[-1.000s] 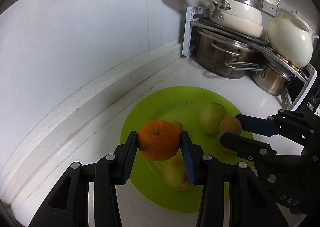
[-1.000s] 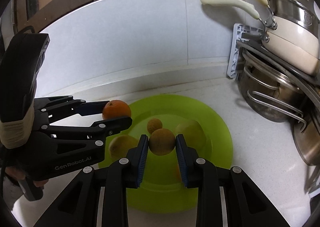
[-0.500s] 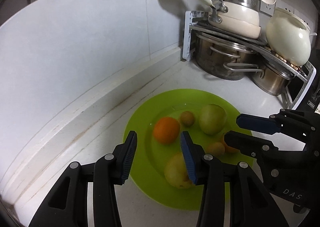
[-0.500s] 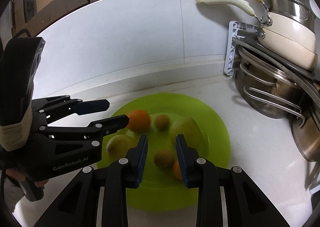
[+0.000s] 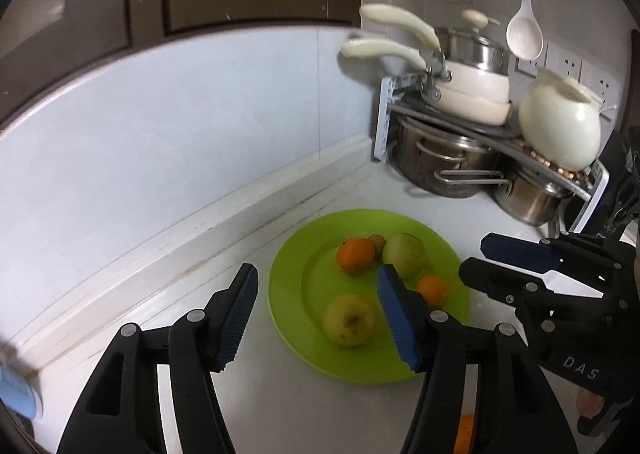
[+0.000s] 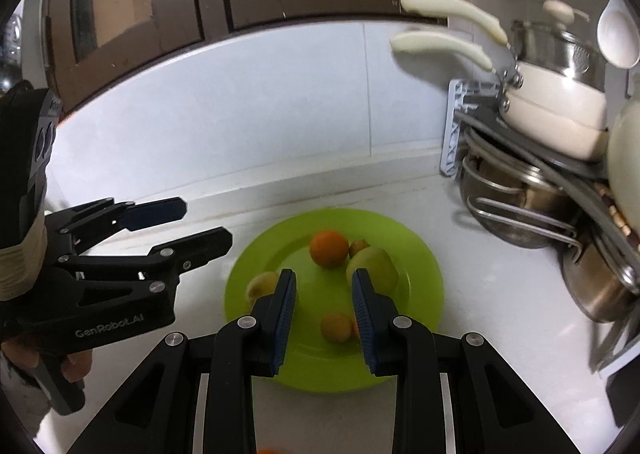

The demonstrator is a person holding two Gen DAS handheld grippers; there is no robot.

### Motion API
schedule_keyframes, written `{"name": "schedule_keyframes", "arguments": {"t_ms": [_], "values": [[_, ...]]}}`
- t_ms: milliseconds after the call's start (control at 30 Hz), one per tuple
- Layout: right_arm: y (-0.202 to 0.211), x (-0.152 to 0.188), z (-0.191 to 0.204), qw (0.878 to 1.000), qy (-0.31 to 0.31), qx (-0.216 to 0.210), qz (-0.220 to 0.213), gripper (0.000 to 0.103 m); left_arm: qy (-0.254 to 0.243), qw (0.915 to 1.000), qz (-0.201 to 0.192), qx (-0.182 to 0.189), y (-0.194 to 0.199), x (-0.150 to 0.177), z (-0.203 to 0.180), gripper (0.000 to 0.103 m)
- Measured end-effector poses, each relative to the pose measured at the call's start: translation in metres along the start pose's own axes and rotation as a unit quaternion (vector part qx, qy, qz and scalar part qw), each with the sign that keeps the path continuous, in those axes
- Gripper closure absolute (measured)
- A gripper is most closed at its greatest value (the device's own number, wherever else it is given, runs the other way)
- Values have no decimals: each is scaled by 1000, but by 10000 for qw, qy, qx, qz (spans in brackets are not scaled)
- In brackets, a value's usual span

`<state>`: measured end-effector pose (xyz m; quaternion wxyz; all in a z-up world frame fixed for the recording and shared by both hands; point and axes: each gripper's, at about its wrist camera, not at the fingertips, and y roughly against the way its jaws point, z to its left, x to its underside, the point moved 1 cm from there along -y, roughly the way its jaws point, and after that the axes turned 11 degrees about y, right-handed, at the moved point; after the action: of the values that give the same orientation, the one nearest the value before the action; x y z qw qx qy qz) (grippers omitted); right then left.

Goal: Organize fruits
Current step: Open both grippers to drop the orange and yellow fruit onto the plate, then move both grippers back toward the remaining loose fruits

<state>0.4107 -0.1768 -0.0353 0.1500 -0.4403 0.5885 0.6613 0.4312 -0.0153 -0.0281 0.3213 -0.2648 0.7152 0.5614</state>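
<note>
A green plate [image 5: 292,286] [image 6: 424,294] lies on the white counter with several fruits on it: an orange [image 5: 355,256] [image 6: 329,249], a green apple [image 5: 403,255] [image 6: 374,268], a yellow-green apple [image 5: 350,320] [image 6: 262,286], a small brown fruit [image 5: 377,242] [image 6: 359,246] and a small orange fruit [image 5: 431,290] [image 6: 336,327]. My left gripper [image 5: 316,314] [image 6: 200,226] is open and empty, raised above the plate's near left. My right gripper [image 6: 324,322] [image 5: 480,262] is open and empty above the plate's near edge.
A rack [image 5: 384,122] of steel pots [image 5: 444,166] and cream pans [image 5: 468,94] stands at the back right with a white jug [image 5: 560,130]. A white backsplash wall [image 5: 180,134] runs behind the counter. An orange thing [image 5: 464,434] shows low between the left gripper's arms.
Both grippers pulled back and up from the plate, and the left opened wider. The fruits released earlier stay on the plate.
</note>
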Motion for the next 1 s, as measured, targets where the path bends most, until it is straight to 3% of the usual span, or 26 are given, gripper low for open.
{"name": "schedule_keyframes", "arguments": {"t_ms": [533,1000], "values": [[88,12,35,9991,150,94,-390,71,222,9987,-448,-79,103,34,-8,31],[136,43,57,9981,326,68,-518,63,293,9980,-512,-203,150,76,-22,26]]}}
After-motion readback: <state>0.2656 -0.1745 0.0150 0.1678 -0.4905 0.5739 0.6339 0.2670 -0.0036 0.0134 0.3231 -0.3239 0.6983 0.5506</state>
